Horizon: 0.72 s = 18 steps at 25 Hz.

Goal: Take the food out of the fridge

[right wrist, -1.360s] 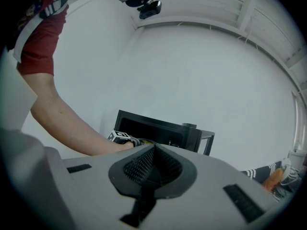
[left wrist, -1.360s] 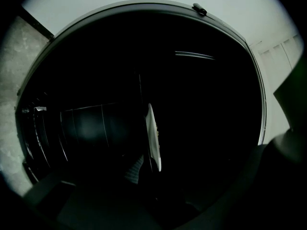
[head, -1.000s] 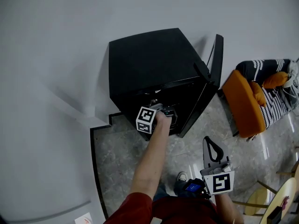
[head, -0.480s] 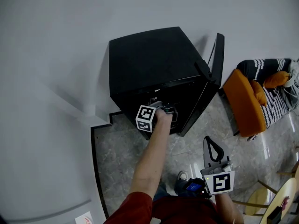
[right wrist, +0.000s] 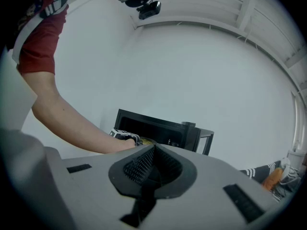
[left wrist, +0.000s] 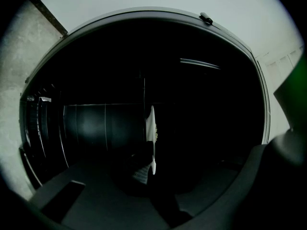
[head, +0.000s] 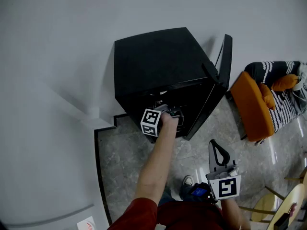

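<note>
Left gripper view: the left gripper [left wrist: 152, 172] points level into a dark cavity. Its jaws stand narrow, having just been closing.
Between its jaws: a thin pale item [left wrist: 151, 128] stands edge-on, and the jaw tips close on its lower end. It is too dark to say what kind of food it is.
Beyond the item: a dim grey ribbed panel [left wrist: 86, 123] lies behind it, to the gripper's left.
Around the gripper: the black fridge [head: 158, 61] encloses the jaws, so the item is inside it, low in the opening.
Fridge door [head: 221, 75]: it is swung open to the right of the left gripper.
Behind the jaws: the left marker cube [head: 150, 122] sits just outside the opening, with the person's forearm [head: 156, 162] running back to a red sleeve [head: 139, 214].
Right gripper [right wrist: 152, 152]: it is held well back from the fridge, near the person's body. Its jaws are pressed together with nothing between them, and they point level toward the fridge.
Right marker cube [head: 225, 187]: it sits at the near end of that gripper.
Below both grippers: a grey marbled floor [head: 120, 162], with a shoe [head: 187, 181] between the two arms.
Farther right: an orange seat [head: 249, 104] with a striped cushion [head: 278, 75], well apart from both grippers.
Beyond the fridge: a plain pale wall [head: 57, 42].
</note>
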Each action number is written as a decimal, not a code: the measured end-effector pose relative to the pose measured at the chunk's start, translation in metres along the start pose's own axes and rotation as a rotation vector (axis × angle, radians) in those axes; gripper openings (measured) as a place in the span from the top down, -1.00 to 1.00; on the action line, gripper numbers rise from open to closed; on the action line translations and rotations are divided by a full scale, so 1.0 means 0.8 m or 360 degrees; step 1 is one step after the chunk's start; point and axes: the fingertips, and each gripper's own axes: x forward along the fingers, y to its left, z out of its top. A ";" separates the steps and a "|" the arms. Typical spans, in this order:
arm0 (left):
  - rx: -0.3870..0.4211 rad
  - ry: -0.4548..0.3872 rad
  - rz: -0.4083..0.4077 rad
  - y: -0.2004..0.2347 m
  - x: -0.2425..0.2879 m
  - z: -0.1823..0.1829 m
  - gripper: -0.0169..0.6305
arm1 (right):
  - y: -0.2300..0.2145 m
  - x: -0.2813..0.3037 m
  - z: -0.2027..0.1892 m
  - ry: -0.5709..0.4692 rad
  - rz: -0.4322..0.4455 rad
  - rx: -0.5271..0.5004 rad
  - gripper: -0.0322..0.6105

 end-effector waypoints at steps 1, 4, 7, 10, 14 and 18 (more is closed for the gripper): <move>0.0002 -0.0001 -0.0004 0.000 -0.001 0.001 0.87 | 0.001 0.000 0.000 -0.0001 0.0003 -0.0004 0.83; 0.0001 -0.0005 -0.0008 0.000 -0.004 0.001 0.87 | 0.002 0.000 0.001 -0.0012 0.0006 -0.0004 0.83; 0.0001 -0.0004 -0.0009 -0.001 -0.008 0.001 0.87 | 0.003 -0.001 0.001 -0.0008 0.0010 -0.0012 0.83; 0.0004 -0.0005 -0.0009 0.000 -0.014 0.001 0.87 | 0.004 -0.002 0.002 -0.0012 0.0014 -0.0011 0.83; 0.0001 -0.0006 -0.0009 0.000 -0.018 0.003 0.87 | 0.007 0.001 0.002 -0.0018 0.0018 -0.0003 0.83; 0.0005 -0.0007 -0.0014 -0.001 -0.029 0.004 0.87 | 0.010 -0.002 0.003 -0.0021 0.0026 -0.0007 0.83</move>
